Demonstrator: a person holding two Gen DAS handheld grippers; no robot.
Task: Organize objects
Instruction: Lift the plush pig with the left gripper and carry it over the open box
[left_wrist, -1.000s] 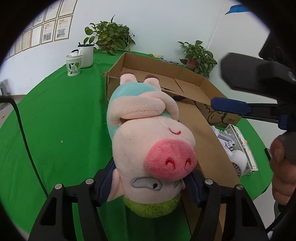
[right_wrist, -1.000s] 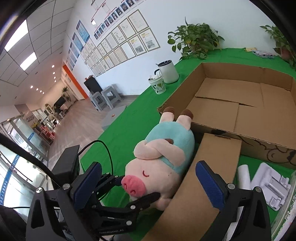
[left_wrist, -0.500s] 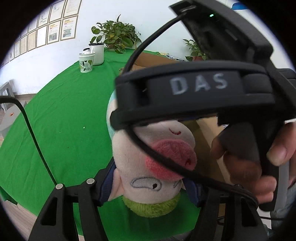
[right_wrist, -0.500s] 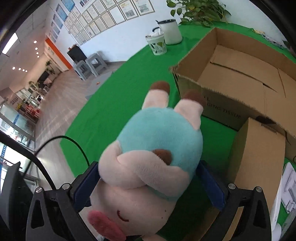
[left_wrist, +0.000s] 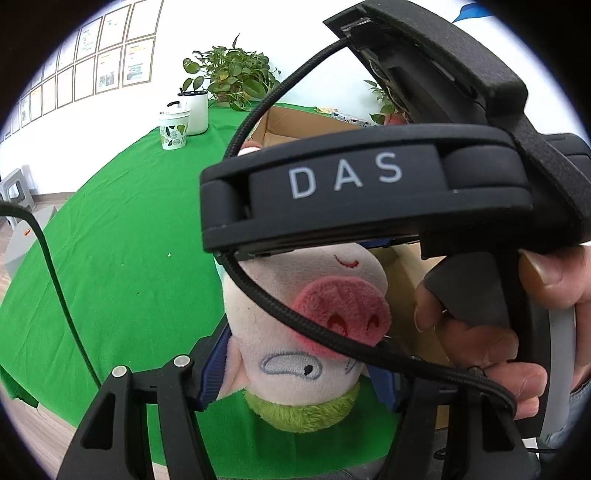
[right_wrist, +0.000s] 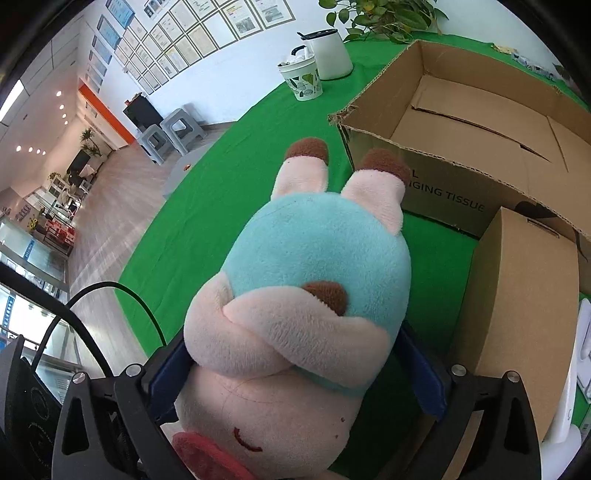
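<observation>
A plush pig (right_wrist: 310, 295) with a pink head, teal body and brown-tipped feet lies on the green tablecloth (right_wrist: 207, 206), feet pointing at an open cardboard box (right_wrist: 480, 122). My right gripper (right_wrist: 295, 373) is shut on the pig's body near its folded arms. My left gripper (left_wrist: 295, 373) is shut on the pig's head (left_wrist: 314, 314), snout up. The right gripper's black body marked DAS (left_wrist: 351, 184) and the hand holding it fill the left wrist view and hide the pig's body.
A smaller closed carton (right_wrist: 517, 314) stands right of the pig against the open box. A leaf-print cup (right_wrist: 303, 79) and a white pot (right_wrist: 328, 55) stand at the back with potted plants (left_wrist: 229, 77). A white packaged item (right_wrist: 580, 369) lies at far right.
My right gripper moved in from the right and closed on the pig's body. My left gripper stays shut on the head.
</observation>
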